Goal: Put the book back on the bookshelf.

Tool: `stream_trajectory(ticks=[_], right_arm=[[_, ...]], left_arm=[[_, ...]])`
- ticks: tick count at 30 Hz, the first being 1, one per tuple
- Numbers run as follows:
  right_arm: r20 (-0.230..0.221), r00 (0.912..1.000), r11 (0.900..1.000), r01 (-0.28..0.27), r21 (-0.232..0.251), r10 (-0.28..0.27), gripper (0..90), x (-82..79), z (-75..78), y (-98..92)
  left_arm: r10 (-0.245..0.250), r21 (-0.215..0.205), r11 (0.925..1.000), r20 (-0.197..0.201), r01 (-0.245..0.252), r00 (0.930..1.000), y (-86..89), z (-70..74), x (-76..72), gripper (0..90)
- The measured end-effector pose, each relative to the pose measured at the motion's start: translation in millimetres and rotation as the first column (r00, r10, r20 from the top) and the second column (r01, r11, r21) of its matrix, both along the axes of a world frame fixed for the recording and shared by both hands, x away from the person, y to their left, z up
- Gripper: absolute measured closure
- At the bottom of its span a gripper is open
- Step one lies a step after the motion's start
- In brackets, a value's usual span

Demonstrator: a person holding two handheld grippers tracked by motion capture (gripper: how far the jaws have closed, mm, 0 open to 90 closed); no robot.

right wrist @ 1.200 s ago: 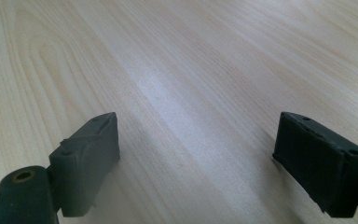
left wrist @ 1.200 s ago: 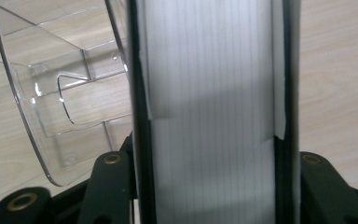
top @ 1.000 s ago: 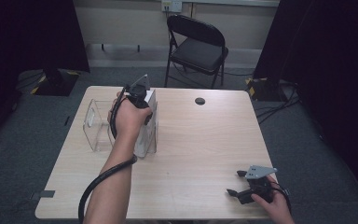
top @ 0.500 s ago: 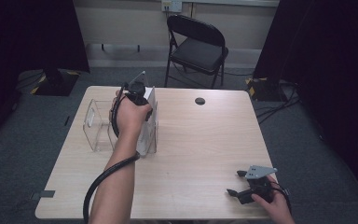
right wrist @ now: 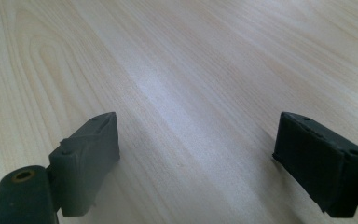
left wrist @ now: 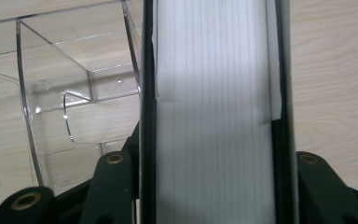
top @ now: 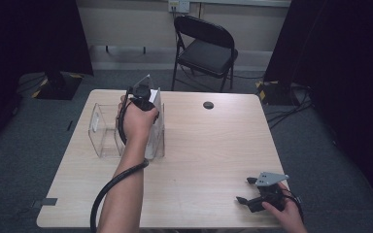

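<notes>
A clear plastic file holder (top: 104,133) stands on the left part of the wooden table (top: 213,145). Its walls show in the left gripper view as the clear holder (left wrist: 65,93). My left gripper (top: 143,98) points down at the holder's right side and is shut on a thick white book (top: 156,99) held upright. In the left gripper view the book's white page edge (left wrist: 213,140) sits between the two black jaws of the left gripper (left wrist: 213,93). My right gripper (top: 245,190) lies at the table's front right corner, open; nothing lies between the jaws of the right gripper (right wrist: 214,154).
A small black round object (top: 208,105) lies near the table's far edge. A black folding chair (top: 206,48) stands behind the table. The left gripper's cable (top: 111,187) runs along the forearm. Bare wood spans the middle and right of the table.
</notes>
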State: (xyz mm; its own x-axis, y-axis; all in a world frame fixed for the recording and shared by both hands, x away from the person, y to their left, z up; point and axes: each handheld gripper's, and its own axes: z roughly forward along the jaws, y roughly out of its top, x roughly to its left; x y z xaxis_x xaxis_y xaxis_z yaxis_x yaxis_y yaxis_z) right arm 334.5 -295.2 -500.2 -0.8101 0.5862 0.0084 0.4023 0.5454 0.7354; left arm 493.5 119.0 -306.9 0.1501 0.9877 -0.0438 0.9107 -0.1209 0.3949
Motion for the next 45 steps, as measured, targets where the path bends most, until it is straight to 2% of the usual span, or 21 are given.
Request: stream_trajectory(ticks=[3, 5, 7, 14, 17, 19, 20, 21, 23, 26, 33, 35, 37, 40, 43, 45], right_arm=[[0.001, 1.0000, 1.000, -0.001, 0.000, 0.001, 13.2, 0.1, -0.1, 0.0], [0.001, 1.0000, 1.000, -0.001, 0.000, 0.001, 13.2, 0.0, 0.0, 0.0], [0.001, 1.0000, 1.000, -0.001, 0.000, 0.001, 13.2, 0.0, 0.0, 0.1], [0.000, 1.0000, 1.000, -0.004, -0.002, 0.004, 13.2, 0.1, 0.0, 0.0], [0.001, 1.0000, 1.000, -0.003, -0.007, 0.003, 13.2, 0.1, 0.4, -0.1], [0.001, 1.0000, 1.000, -0.003, -0.006, 0.003, 13.2, 0.1, 0.4, 0.0], [0.001, 1.0000, 1.000, -0.003, -0.007, 0.003, 13.2, 0.1, 0.4, -0.1], [0.001, 1.0000, 1.000, -0.004, -0.007, 0.004, 13.2, 0.2, 0.4, -0.1], [0.000, 1.0000, 1.000, -0.006, -0.007, 0.006, 13.2, 0.5, 0.4, 0.1], [0.001, 0.9999, 1.000, -0.010, -0.007, 0.010, 13.2, 1.0, 0.5, 0.1], [0.001, 0.9998, 1.000, -0.020, -0.008, 0.020, 13.2, 2.7, 0.3, 0.2], [0.000, 0.9998, 1.000, -0.020, -0.007, 0.020, 13.2, 3.1, 0.3, 0.3], [-0.002, 0.9998, 1.000, -0.018, -0.008, 0.018, 13.2, 3.6, 0.5, 0.6], [-0.001, 0.9999, 1.000, -0.017, -0.012, 0.017, 13.2, 3.7, 0.7, 0.8], [-0.001, 0.9998, 1.000, -0.019, -0.008, 0.019, 13.2, 3.9, 0.4, 0.9], [-0.002, 0.9998, 1.000, -0.018, -0.009, 0.018, 13.2, 3.8, 0.5, 0.9]], left_arm=[[-0.005, 0.014, 0.9999, -0.002, 0.005, 1.0000, -4.6, -0.6, -2.6, 53.1], [-0.030, 0.025, 0.9992, -0.005, 0.030, 0.9995, -6.2, -0.5, -3.0, 52.8], [-0.021, 0.037, 0.9991, -0.005, 0.021, 0.9998, -9.9, -0.6, -3.6, 52.5], [-0.036, -0.001, 0.9993, -0.031, 0.036, 0.9989, -6.0, 1.4, -3.4, 49.3], [-0.041, -0.004, 0.9992, -0.065, 0.041, 0.9970, -4.9, 2.4, -5.1, 47.0], [-0.031, -0.010, 0.9995, -0.061, 0.030, 0.9977, -3.4, 3.4, -6.9, 45.6], [-0.047, -0.016, 0.9988, -0.061, 0.046, 0.9970, -1.3, 3.4, -7.2, 45.0], [-0.033, -0.019, 0.9993, -0.060, 0.032, 0.9976, -1.6, 3.2, -8.3, 43.9], [-0.057, -0.020, 0.9982, -0.062, 0.056, 0.9964, 1.4, 3.4, -9.2, 42.4], [-0.052, -0.038, 0.9980, -0.063, 0.050, 0.9966, 1.9, 2.8, -12.8, 41.9], [-0.079, -0.057, 0.9956, -0.057, 0.075, 0.9953, 6.2, 4.8, -18.1, 40.0], [-0.091, -0.047, 0.9950, -0.067, 0.088, 0.9936, 6.8, 4.8, -19.5, 39.5], [-0.110, -0.056, 0.9928, -0.076, 0.106, 0.9910, 7.7, 5.0, -20.9, 38.1], [-0.095, -0.070, 0.9935, -0.072, 0.090, 0.9929, 7.5, 5.5, -23.1, 37.4], [-0.102, -0.076, 0.9924, -0.063, 0.097, 0.9928, 9.7, 5.4, -25.3, 34.2], [-0.127, -0.080, 0.9893, -0.063, 0.122, 0.9899, 12.1, 4.3, -26.7, 32.5]])
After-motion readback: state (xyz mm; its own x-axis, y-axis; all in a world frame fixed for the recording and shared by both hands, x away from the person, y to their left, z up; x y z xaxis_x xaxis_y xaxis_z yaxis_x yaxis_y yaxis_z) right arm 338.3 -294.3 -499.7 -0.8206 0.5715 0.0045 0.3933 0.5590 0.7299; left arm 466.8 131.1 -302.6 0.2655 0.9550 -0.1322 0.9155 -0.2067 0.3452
